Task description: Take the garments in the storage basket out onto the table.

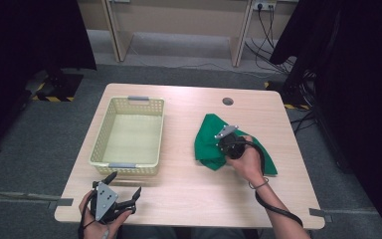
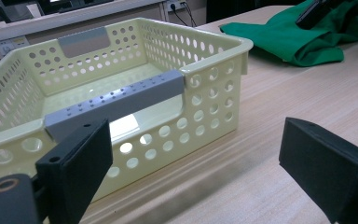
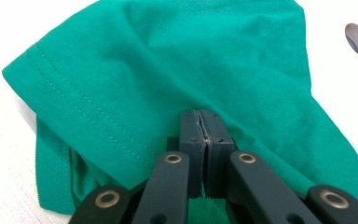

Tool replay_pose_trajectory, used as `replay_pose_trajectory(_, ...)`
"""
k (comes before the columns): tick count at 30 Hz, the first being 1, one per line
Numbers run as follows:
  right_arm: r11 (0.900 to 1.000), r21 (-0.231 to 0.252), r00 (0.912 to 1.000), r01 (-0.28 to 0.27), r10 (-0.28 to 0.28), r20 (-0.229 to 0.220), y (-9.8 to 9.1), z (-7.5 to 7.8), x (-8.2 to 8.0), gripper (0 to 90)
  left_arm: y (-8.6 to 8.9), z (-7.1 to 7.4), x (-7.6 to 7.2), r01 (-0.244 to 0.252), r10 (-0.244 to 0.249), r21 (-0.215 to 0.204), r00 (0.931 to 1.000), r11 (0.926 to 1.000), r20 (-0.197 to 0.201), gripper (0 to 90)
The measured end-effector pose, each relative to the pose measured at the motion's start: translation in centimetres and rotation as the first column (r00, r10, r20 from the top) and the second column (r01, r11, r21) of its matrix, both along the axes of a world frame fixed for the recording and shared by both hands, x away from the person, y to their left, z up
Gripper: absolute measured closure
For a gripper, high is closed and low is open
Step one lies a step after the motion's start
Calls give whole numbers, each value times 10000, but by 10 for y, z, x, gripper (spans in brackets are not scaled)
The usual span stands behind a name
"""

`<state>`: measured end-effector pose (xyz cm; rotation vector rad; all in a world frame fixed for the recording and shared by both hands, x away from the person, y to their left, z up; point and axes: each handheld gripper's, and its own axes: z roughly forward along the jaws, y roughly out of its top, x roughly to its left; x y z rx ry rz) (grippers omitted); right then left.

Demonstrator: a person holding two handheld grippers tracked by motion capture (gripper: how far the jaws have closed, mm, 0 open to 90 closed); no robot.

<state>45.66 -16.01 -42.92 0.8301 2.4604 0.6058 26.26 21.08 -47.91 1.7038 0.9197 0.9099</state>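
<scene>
1 green cloth (image 1: 210, 137), crumpled, stitched hem visible, lay on the right half of the table (image 1: 189, 199). Right gripper (image 3: 207, 126) was on top of it, jaws pressed together w/ a fold of the fabric pinched between them. 1 pale yellow perforated basket (image 1: 101, 144) w/ 2 grey handles sat well left of the cloth, nothing in it. Left gripper (image 1: 125, 186) was at the near table edge just in front of the basket, jaws wide apart, holding nothing. 1 round hole (image 1: 228, 101) in the table beyond the cloth.
</scene>
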Motion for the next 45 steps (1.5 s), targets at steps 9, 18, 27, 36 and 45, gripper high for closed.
replay_pose_trajectory(9, 9925, 1053, 9962, 614, -676, 558, -31, 23, -10, 702, 0, 0, 0, 17, -18, 60, 10000, 10000, 19, 87)
replay_pose_trajectory(18, 9950, 912, 9966, 414, -476, 671, -57, 32, -28, 627, -1, 0, 0, -35, 35, 107, 10000, 9999, 6, 87)
replay_pose_trajectory(27, 9973, 730, 9942, -10, -68, 1069, -57, 34, -45, 560, -1, 0, 0, -22, 22, 82, 10000, 10000, 16, 86)
replay_pose_trajectory(36, 9935, 869, 9872, 739, -853, 1349, -66, 29, -53, 498, -1, 0, 0, -33, 33, 111, 10000, 9999, 39, 87)
replay_pose_trajectory(45, 9939, 324, 9892, 1056, -1083, 992, -57, 15, -46, 583, -1, 0, 0, -17, 17, 94, 10000, 10000, 42, 86)
